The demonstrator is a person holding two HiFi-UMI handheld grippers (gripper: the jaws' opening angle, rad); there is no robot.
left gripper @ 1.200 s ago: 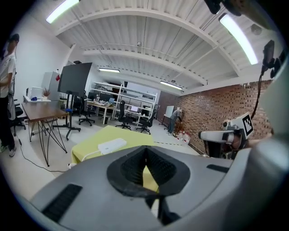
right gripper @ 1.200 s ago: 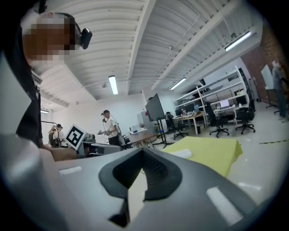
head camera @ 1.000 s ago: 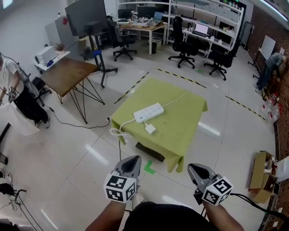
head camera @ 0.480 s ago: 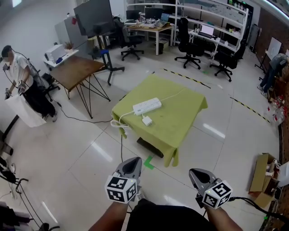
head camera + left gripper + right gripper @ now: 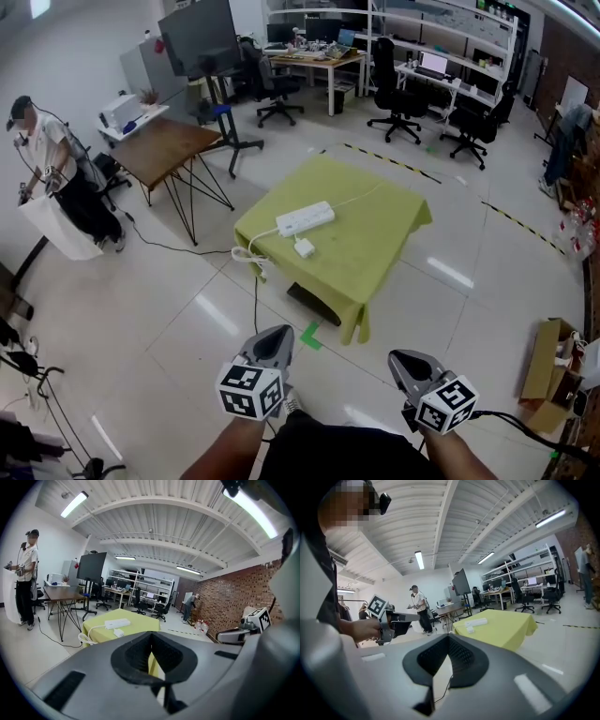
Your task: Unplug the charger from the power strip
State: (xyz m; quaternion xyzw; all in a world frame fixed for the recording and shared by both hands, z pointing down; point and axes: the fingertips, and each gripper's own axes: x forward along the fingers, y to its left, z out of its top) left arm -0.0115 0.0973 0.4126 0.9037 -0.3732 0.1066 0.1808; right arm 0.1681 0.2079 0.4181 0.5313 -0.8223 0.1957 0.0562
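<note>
head: steeply down, far | gripper views: level, share yellow table (image 5: 375, 234)

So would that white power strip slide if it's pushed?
Probably: the power strip looks stiff, light and flat, so it likely slides on the cloth rather than tipping. Its floppy cord, looped off the table edge, might drag.

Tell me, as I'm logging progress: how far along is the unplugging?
Done: nothing visibly; the white rectangular power strip and small white charger lie together on the yellow-green clothed table. In hand: nothing; the left hand-held gripper and right hand-held gripper are shut, empty, well short of the table. Left: approach, grip the charger, pull it free.
</note>
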